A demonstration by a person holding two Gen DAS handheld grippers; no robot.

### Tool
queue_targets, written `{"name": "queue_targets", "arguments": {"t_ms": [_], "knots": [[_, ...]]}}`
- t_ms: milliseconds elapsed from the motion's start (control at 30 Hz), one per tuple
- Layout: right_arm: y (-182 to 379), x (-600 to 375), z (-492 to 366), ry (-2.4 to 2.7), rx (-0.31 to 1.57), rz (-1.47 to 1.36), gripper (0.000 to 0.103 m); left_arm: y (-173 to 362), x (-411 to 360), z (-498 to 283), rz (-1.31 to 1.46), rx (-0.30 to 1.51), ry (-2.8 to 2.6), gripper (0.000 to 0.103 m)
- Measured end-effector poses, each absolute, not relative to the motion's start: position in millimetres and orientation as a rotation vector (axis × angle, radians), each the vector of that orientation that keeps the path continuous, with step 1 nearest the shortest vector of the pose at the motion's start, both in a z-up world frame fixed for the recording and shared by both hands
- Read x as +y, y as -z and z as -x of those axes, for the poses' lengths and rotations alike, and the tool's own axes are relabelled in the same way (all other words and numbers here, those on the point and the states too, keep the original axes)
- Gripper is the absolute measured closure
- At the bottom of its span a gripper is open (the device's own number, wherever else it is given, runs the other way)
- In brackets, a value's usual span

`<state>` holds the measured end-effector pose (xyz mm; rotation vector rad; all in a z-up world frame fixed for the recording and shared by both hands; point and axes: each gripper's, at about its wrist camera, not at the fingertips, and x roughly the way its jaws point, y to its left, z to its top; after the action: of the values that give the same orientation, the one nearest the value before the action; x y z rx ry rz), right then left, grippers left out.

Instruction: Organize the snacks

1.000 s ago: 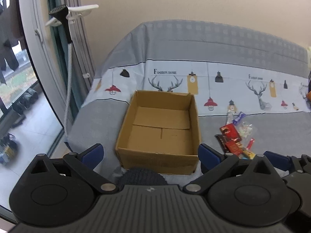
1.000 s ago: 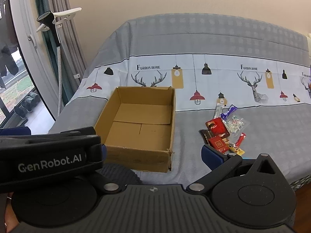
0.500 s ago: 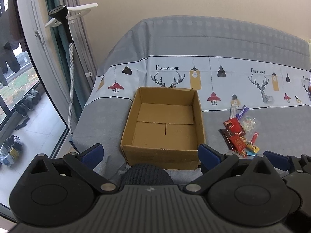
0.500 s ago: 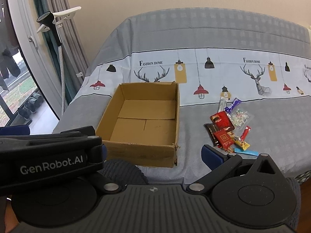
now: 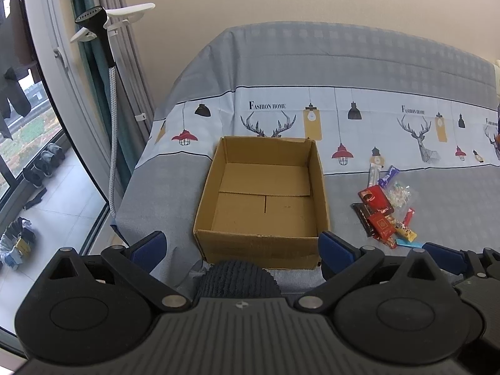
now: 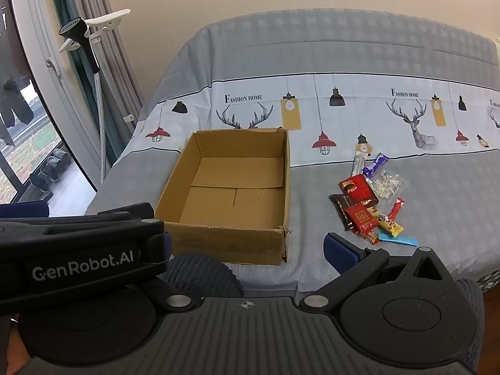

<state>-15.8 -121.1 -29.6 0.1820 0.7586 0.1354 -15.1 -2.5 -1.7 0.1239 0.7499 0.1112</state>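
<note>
An open cardboard box [image 5: 262,200] stands empty on the bed; it also shows in the right wrist view [image 6: 231,193]. A pile of snack packets [image 5: 384,209] lies right of it on the grey sheet, with red, purple, clear and blue wrappers; it also shows in the right wrist view [image 6: 368,203]. My left gripper [image 5: 242,247] is open and empty, in front of the box's near wall. My right gripper [image 6: 250,250] is open and empty, held short of the bed; its left finger is hidden behind the left gripper's body.
The bed [image 5: 359,72] has a grey and white deer-print cover. A garment steamer on a pole [image 5: 109,62] stands left of the bed by curtains and a window. Shoes lie outside on the floor [image 5: 43,162].
Both grippers have pulled back and risen a little, so the box and snacks look smaller and lower in view. The jaws stay open.
</note>
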Motion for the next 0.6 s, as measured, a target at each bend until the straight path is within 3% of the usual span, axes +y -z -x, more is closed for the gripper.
{"name": "queue_targets", "arguments": {"t_ms": [600], "knots": [[34.5,-124.1,15.3,-0.15,0.763,-0.192,0.001,4.8,-6.9,16.0,-0.145,0.756,-0.123,0.0]]}}
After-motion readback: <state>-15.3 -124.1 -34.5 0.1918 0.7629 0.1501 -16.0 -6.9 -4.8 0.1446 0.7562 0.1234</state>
